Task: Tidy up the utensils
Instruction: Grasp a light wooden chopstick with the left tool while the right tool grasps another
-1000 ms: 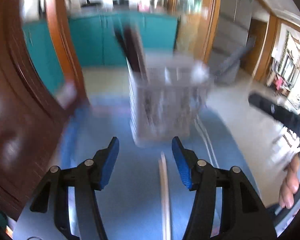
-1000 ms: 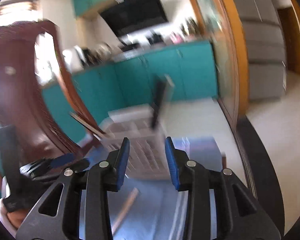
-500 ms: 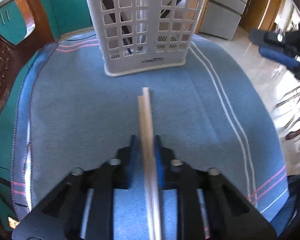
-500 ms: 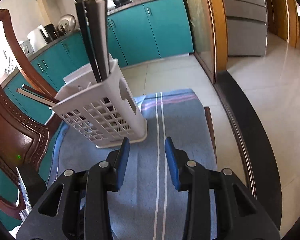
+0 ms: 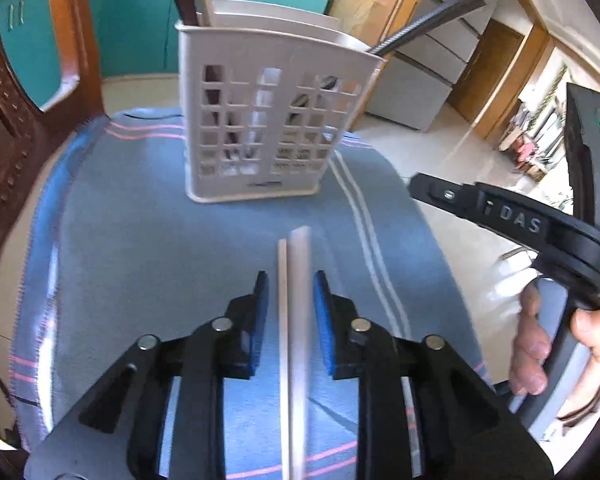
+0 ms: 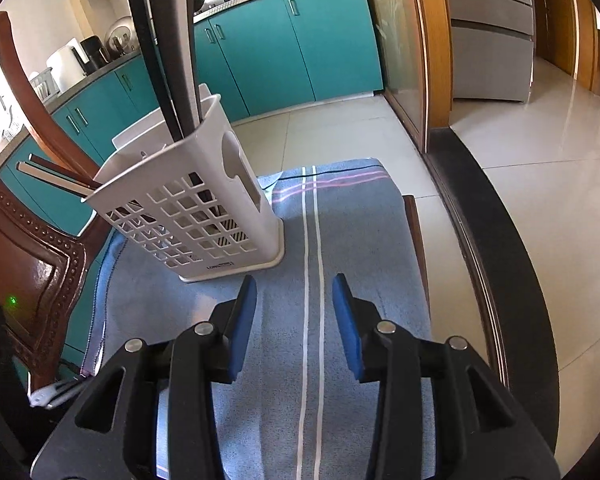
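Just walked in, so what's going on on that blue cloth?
A person is sorting utensils into the white slotted holder on the blue cloth. The left tool straddles a pale pair of chopsticks, jaws apart, not clamped. The right tool hovers open and empty. Other chopsticks already stand inside.

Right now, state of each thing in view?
left tongs: open, pale chopsticks between, gap on one side.
right tongs: open, empty, above towel.
pale chopsticks: side by side, pointing at basket.
basket: upright on towel, holding utensils.
dark chopsticks: standing in basket, leaning.
towel: spread flat.
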Available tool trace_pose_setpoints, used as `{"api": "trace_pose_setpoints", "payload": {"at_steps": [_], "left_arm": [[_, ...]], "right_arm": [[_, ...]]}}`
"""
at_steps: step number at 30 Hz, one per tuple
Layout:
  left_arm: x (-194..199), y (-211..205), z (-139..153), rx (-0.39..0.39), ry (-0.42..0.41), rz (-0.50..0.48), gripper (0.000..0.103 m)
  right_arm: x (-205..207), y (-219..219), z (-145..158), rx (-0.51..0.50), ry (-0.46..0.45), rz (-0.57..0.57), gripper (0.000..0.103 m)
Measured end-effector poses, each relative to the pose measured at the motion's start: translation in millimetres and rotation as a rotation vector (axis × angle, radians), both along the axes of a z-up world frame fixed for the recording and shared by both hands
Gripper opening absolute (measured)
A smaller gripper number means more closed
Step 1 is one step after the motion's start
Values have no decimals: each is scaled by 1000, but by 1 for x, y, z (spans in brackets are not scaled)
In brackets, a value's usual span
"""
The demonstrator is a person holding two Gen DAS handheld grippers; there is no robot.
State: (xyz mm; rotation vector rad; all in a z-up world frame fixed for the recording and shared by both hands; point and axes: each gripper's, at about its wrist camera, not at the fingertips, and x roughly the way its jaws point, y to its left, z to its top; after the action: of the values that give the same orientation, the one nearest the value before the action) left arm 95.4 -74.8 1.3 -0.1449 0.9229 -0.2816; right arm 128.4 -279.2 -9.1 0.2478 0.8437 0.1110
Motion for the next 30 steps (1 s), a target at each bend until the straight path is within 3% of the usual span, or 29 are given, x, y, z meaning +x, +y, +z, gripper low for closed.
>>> {"api": "trace_pose_setpoints", "payload": {"at_steps": [4, 12, 18, 21, 23, 25, 30], "left_arm": [[7, 12, -10, 36, 56, 69, 24], [13, 49, -14, 49, 99, 215, 41], [16, 60, -12, 62, 87, 230, 47], [14, 57, -13, 69, 91, 223, 51], [17, 55, -17, 73, 95, 222, 51], [18, 54, -20, 77, 97, 219, 51], [20, 49, -27, 100, 102, 196, 51]], "right_arm": [[2, 6, -5, -17, 19, 13, 39], [10, 48, -37, -32, 125, 160, 39], [11, 92, -64, -164, 196, 241, 40], [8, 106, -69, -247, 181, 249, 39], [7, 109, -70, -275, 178, 260, 32], [9, 104, -68, -281, 190, 243, 17], [14, 77, -66, -213, 250, 184, 8]]}}
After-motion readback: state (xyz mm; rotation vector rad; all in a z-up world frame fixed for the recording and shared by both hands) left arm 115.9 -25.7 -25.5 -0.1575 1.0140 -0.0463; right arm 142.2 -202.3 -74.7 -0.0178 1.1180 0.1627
